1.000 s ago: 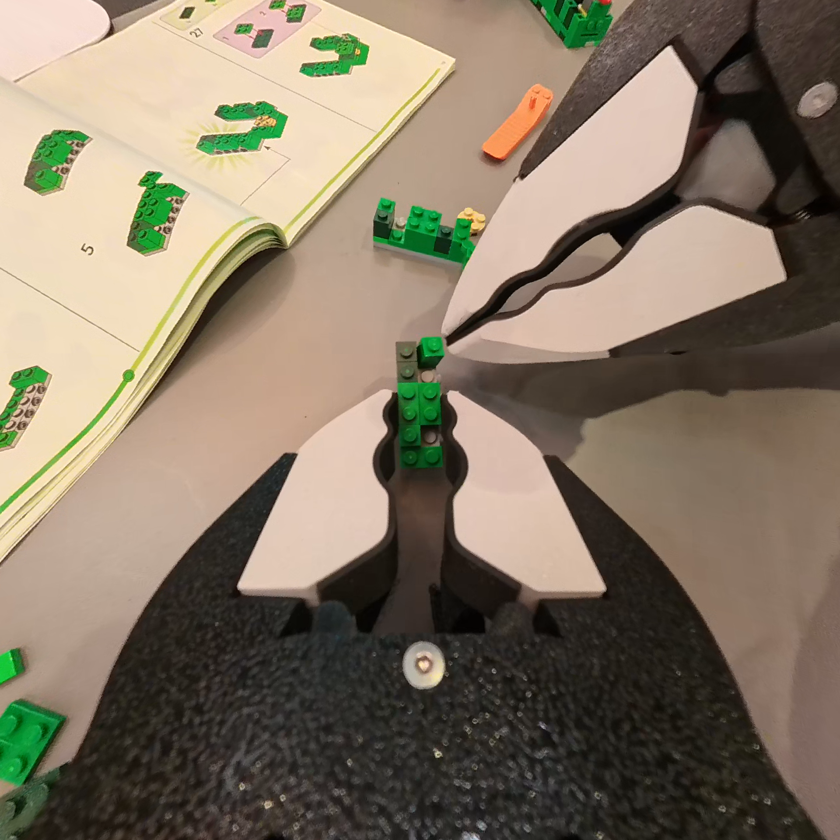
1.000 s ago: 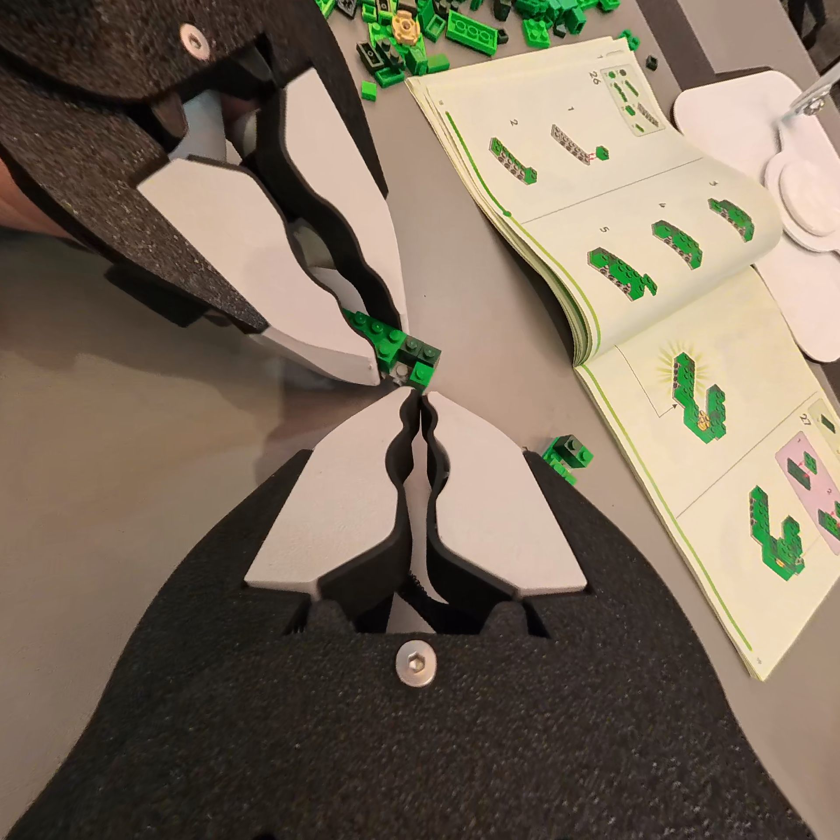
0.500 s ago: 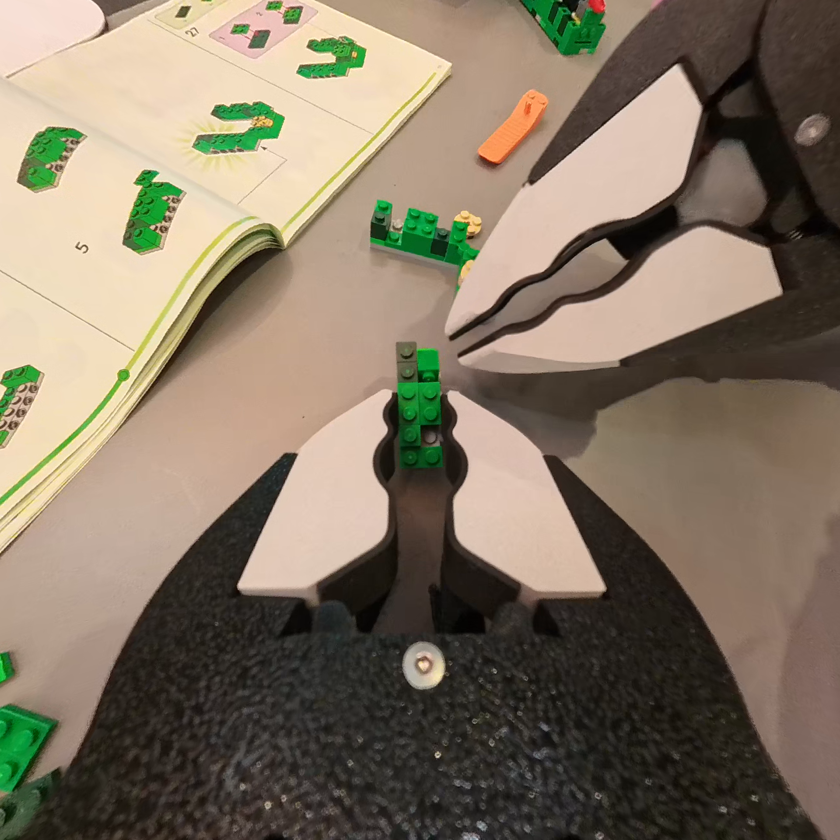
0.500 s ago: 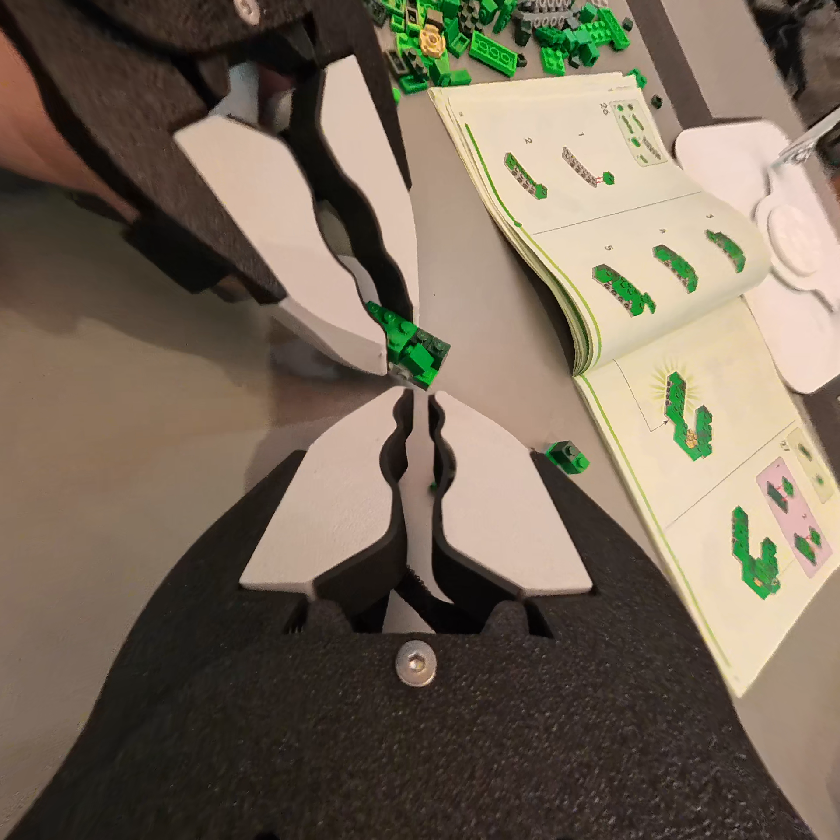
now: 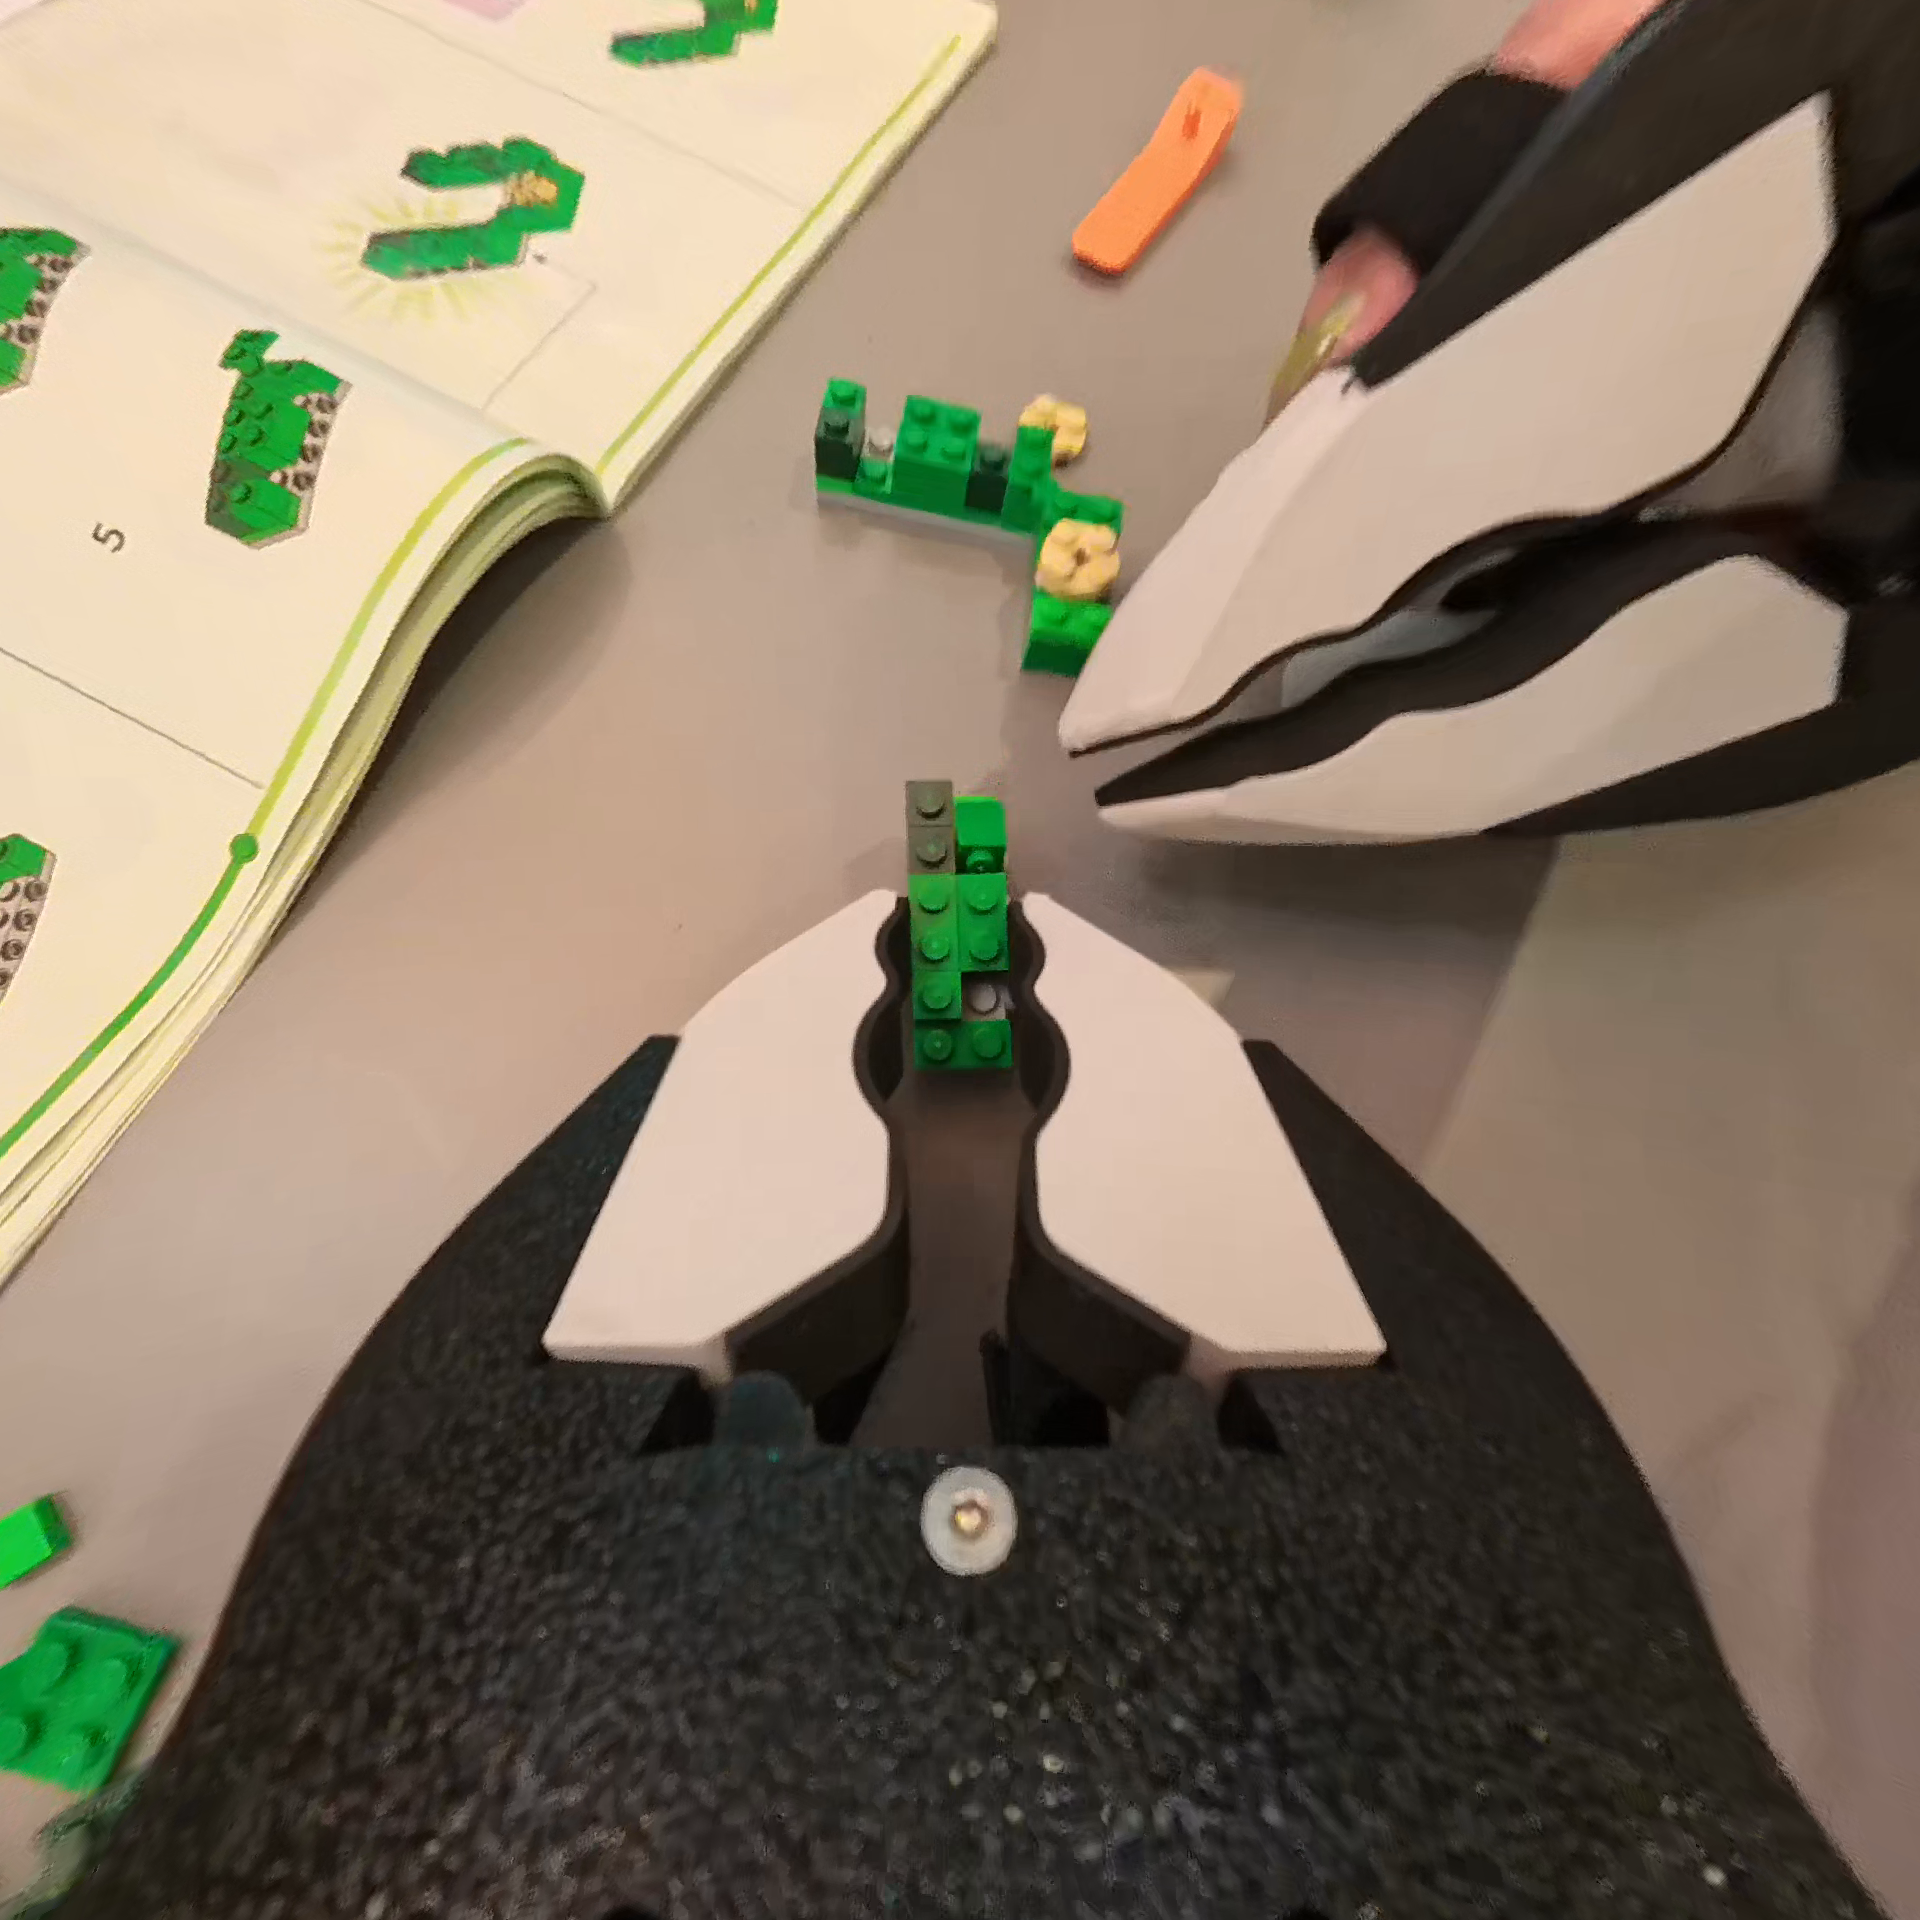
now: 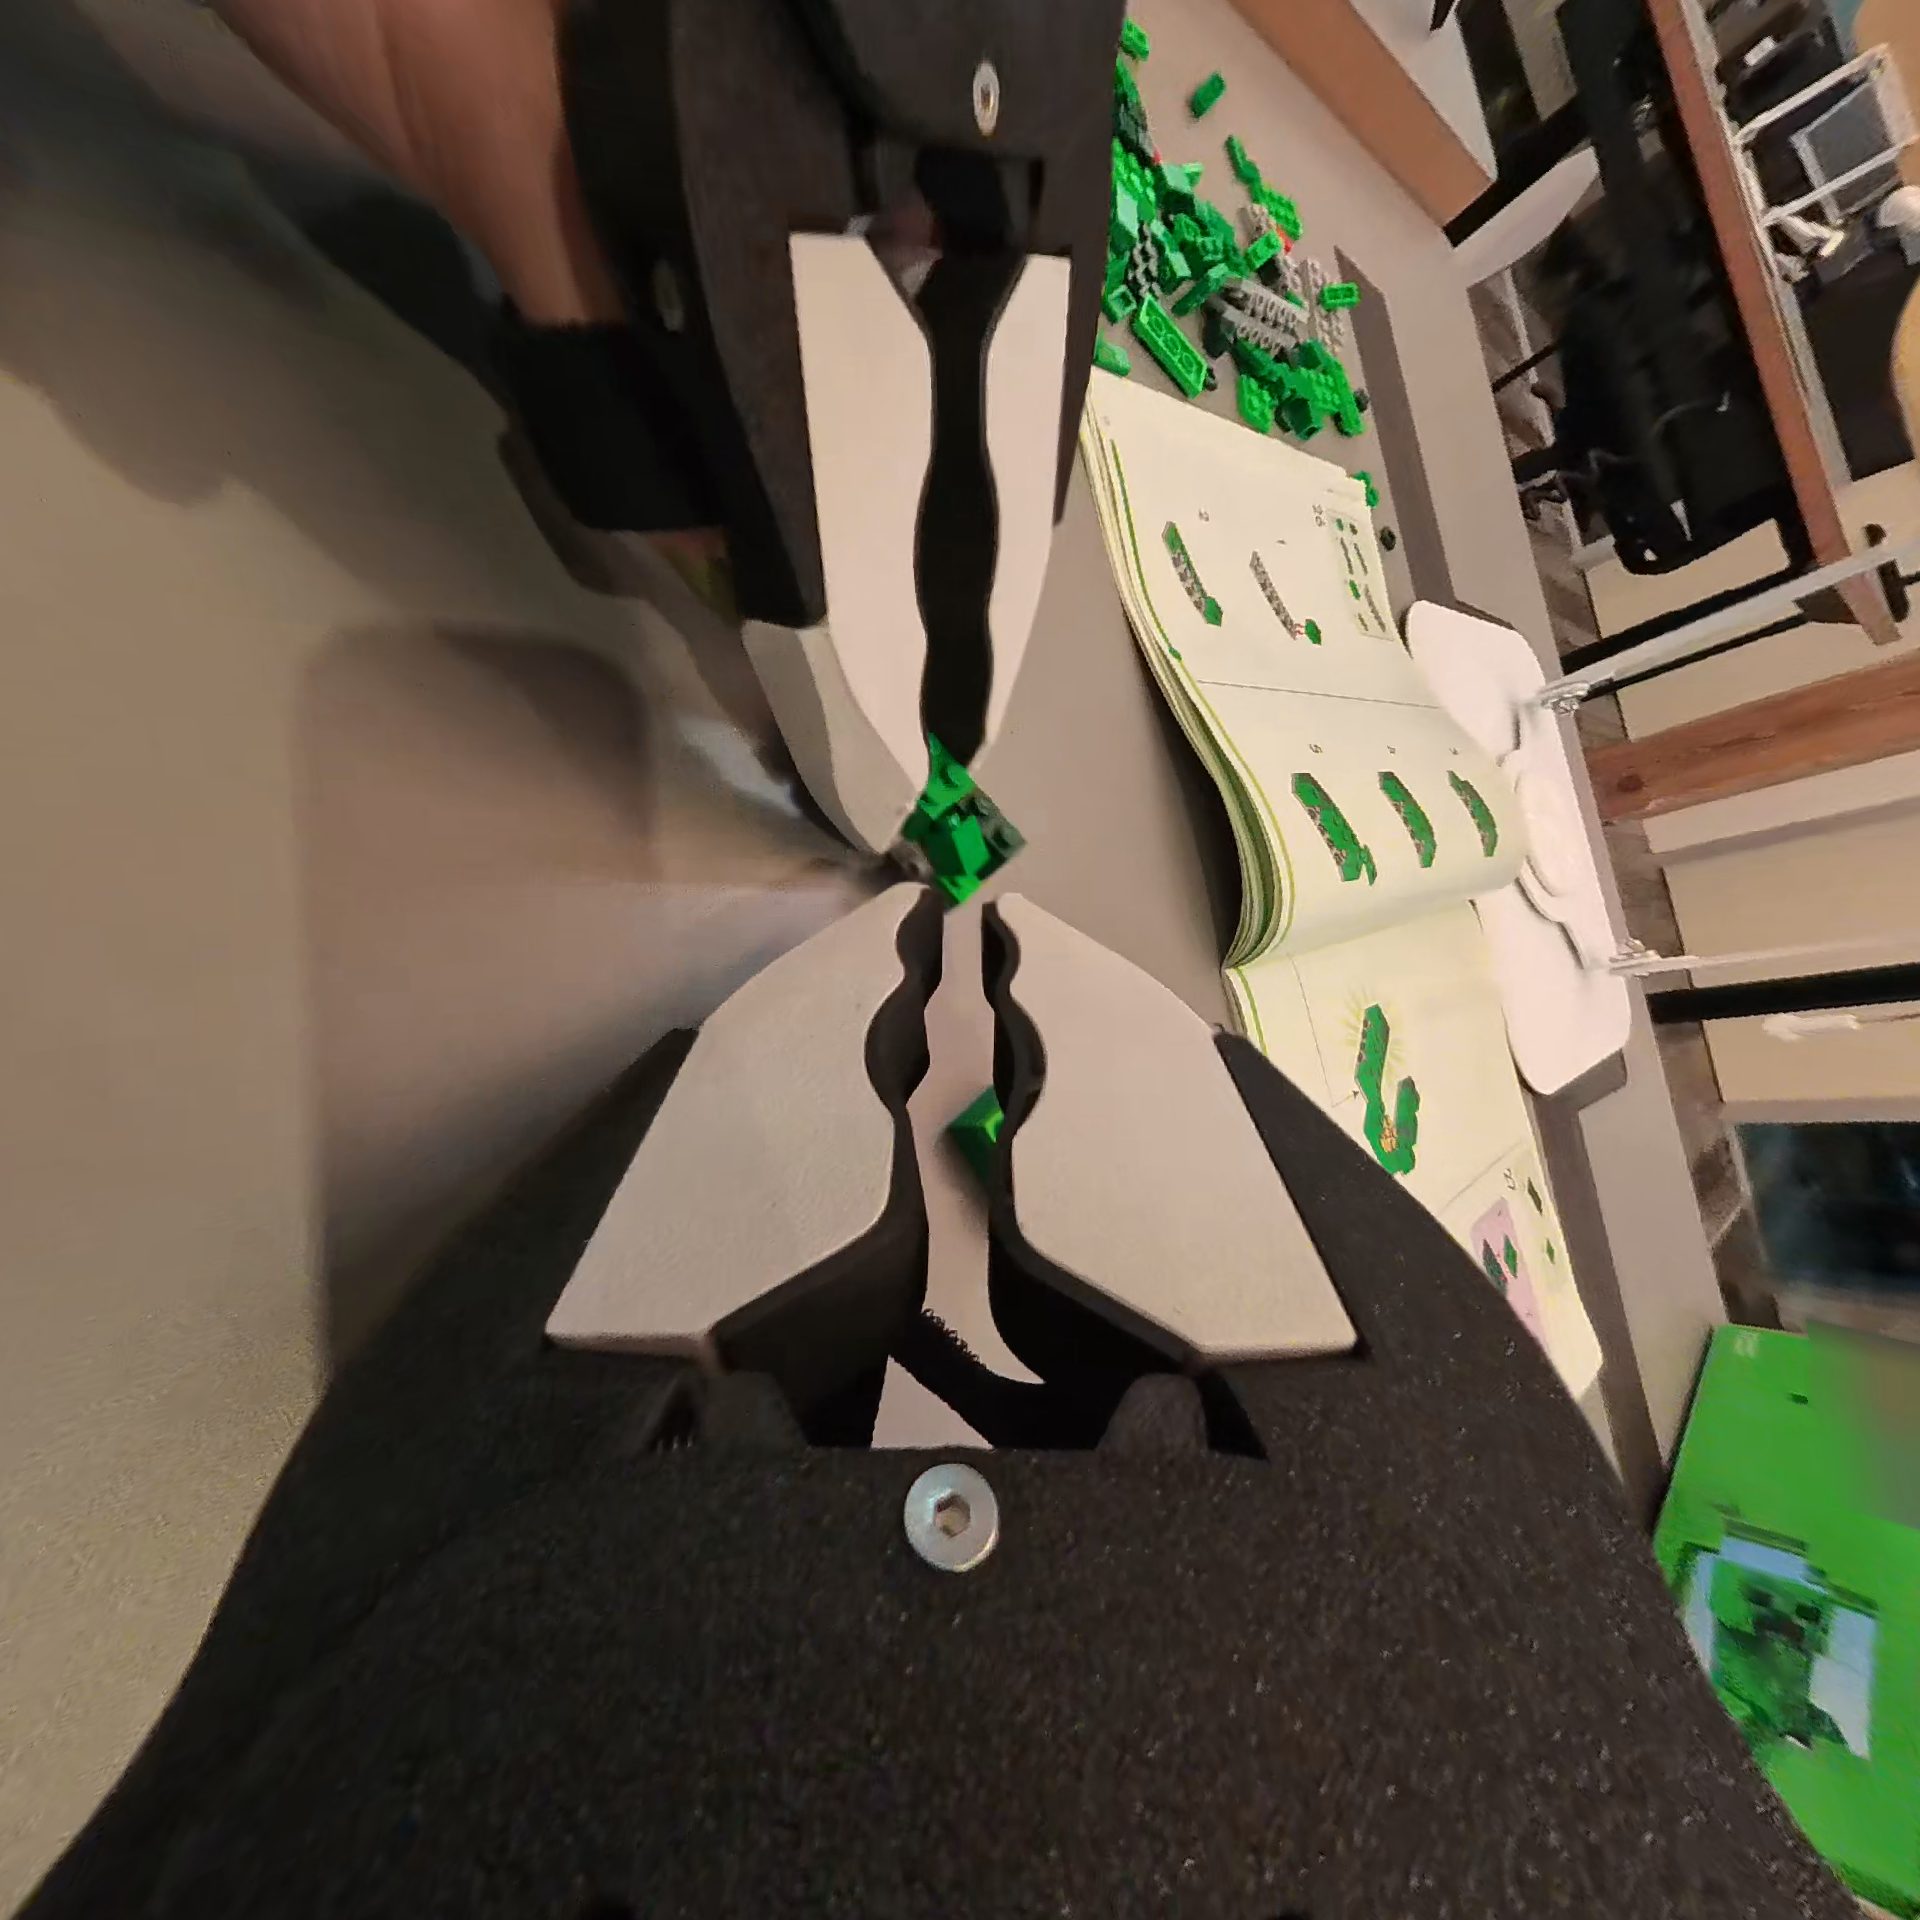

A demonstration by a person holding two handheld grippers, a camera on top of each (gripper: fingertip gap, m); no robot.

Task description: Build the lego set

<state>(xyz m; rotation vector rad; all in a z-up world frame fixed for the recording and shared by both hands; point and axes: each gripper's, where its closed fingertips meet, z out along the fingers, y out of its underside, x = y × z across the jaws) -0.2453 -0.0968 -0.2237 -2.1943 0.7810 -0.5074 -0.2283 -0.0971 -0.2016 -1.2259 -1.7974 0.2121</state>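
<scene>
While the left tongs point(image 5: 961, 914) clamp a narrow green lego strip point(image 5: 961, 956) by its long sides, its far end, with a dark grey plate and a small green brick on top, sticks out past the tips, likely so it stays free for adding parts. The strip is off the grey table point(image 5: 623, 748). Right tongs point(image 5: 1086, 774) sit just beside that free end, tips a narrow gap apart, nothing visibly gripped. In the right wrist view the right tongs point(image 6: 961, 914) show the same slim gap; a green bit seen through the gap looks like a piece lying on the table beyond, not held. The left tongs point(image 6: 945, 790) and the strip point(image 6: 956, 831) are right ahead of them.

Further out, an L-shaped green sub-assembly with tan flowers point(image 5: 977, 488) lies flat on the table, probably parked as a finished section. An orange brick separator point(image 5: 1158, 177) lies beyond it. The open instruction booklet point(image 5: 312, 343) lies to the left, within sight for reference. Loose green plates point(image 5: 73, 1694) sit near the left tongs' body; the main pile of loose bricks point(image 6: 1226, 270) is past the booklet. A green set box point(image 6: 1797, 1621) is at the edge, blurred.
</scene>
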